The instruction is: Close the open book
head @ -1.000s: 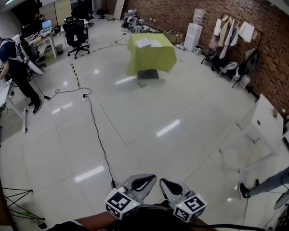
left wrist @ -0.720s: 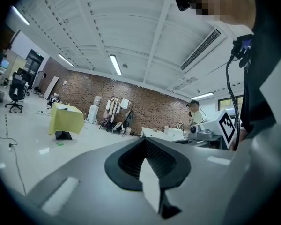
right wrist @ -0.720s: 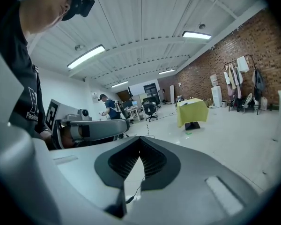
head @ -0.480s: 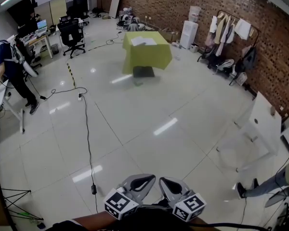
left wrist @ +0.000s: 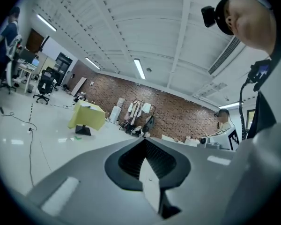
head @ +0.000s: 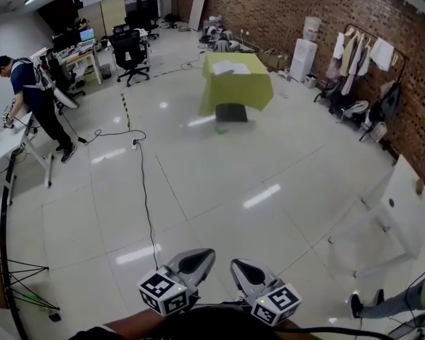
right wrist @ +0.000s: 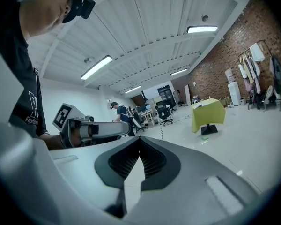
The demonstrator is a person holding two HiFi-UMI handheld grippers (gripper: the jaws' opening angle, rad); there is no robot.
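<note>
Currently I'm holding the left tool and right tool closed, empty, with the yellow surface far ahead.

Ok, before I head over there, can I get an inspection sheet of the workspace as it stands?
Surface: table under a yellow-green cloth, far across the tiled floor.
Job's things: something white and flat lies on the cloth; too small to confirm that it is the book.
Clutter: white panel at the near right.
Grippers: left gripper and right gripper are both shut on nothing, held close to the body.
Cables: black cable runs along the floor on the left.
Surroundings: person at the desks on the left, office chair, clothes rack by the brick wall.
</note>
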